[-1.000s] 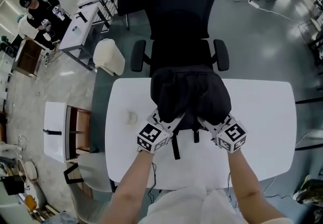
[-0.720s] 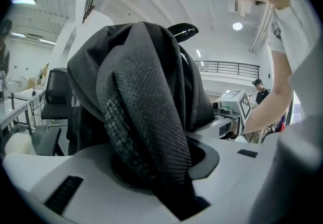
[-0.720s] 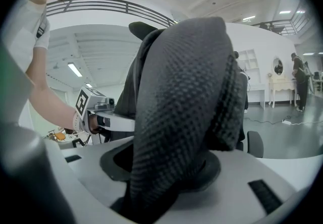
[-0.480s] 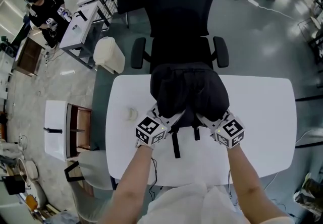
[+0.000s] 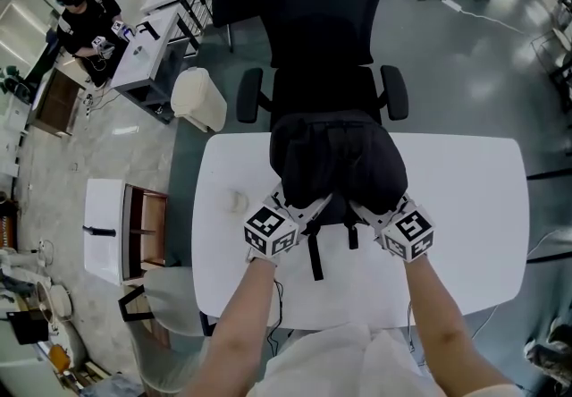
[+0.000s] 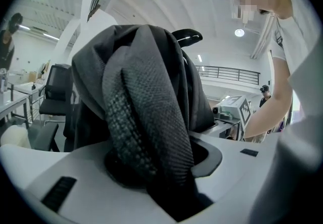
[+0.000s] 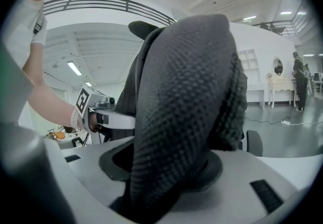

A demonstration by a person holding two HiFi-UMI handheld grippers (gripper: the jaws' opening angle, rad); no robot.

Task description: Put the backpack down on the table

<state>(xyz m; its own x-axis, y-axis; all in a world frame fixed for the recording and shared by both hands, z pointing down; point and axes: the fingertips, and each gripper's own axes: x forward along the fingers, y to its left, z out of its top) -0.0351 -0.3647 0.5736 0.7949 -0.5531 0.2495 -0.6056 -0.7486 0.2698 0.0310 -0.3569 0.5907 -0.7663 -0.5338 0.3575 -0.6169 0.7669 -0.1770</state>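
Observation:
A black backpack stands on the far side of the white table, with its shoulder straps hanging toward me. My left gripper is at the left strap. Its jaws are opening and the strap lies loosely between them. My right gripper is at the right padded strap. Its jaws are also opening, and that strap drapes through the gap. In the left gripper view the left gripper shows the strap running down into its slot. The right gripper shows the same in its own view.
A black office chair stands right behind the backpack, against the table's far edge. A small pale object lies on the table to the left. A white drawer unit and a cream bag are on the floor to the left. A person sits at a far desk.
Both grippers and the backpack have stayed where they were. Only the camera has shifted slightly, and the person at the far desk has moved.

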